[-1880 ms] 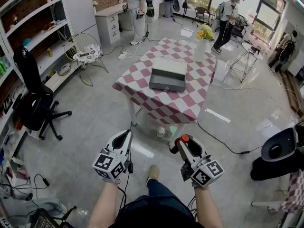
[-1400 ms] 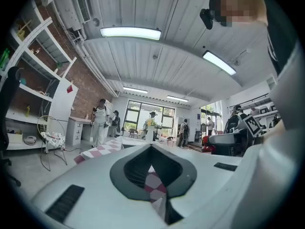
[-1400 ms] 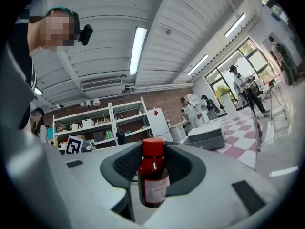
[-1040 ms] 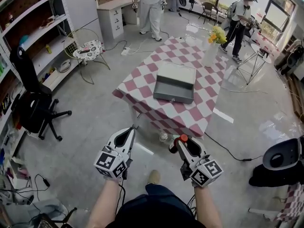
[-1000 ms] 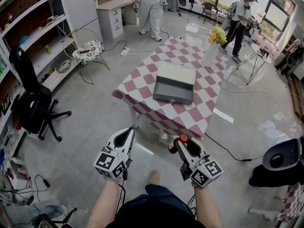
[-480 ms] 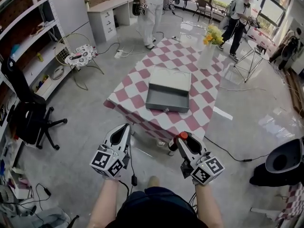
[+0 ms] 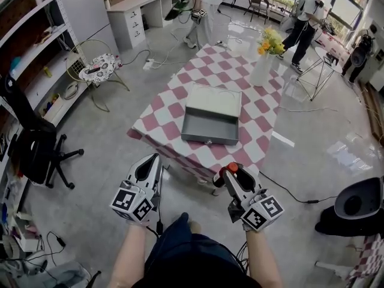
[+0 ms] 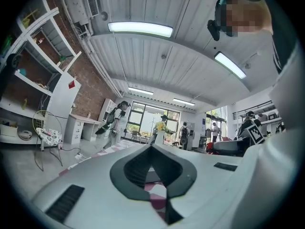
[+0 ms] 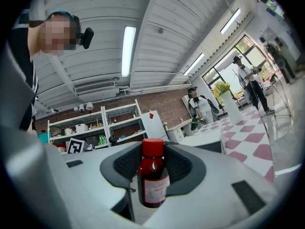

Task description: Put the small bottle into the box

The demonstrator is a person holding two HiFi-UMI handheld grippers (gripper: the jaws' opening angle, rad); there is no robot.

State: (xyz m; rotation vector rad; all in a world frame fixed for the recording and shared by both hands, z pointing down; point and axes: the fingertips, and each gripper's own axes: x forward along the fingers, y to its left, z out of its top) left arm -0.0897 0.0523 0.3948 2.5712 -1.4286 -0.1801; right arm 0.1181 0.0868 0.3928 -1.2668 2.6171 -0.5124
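The small brown bottle [image 9: 153, 182] with a red cap stands upright between the jaws of my right gripper [image 9: 153, 165], which is shut on it. In the head view the bottle [image 7: 230, 168] and right gripper [image 7: 234, 176] hang just short of the table's near edge. My left gripper [image 7: 150, 164] is beside it on the left, jaws shut and empty, and its tips meet in the left gripper view [image 8: 151, 148]. The open grey box [image 7: 209, 128] lies on the red-and-white checked table [image 7: 172, 109], beyond both grippers.
A white vase of yellow flowers [image 7: 264, 63] stands at the table's far right corner. A black office chair [image 7: 29, 143] and shelves [image 7: 36, 53] are on the left. A black-and-white machine [image 7: 359, 204] sits at the right. Several people stand at the back. Cables cross the floor.
The table and box have come nearer in the head view. Both grippers keep their places in the view, the bottle still in the right one. A person at the back has moved.
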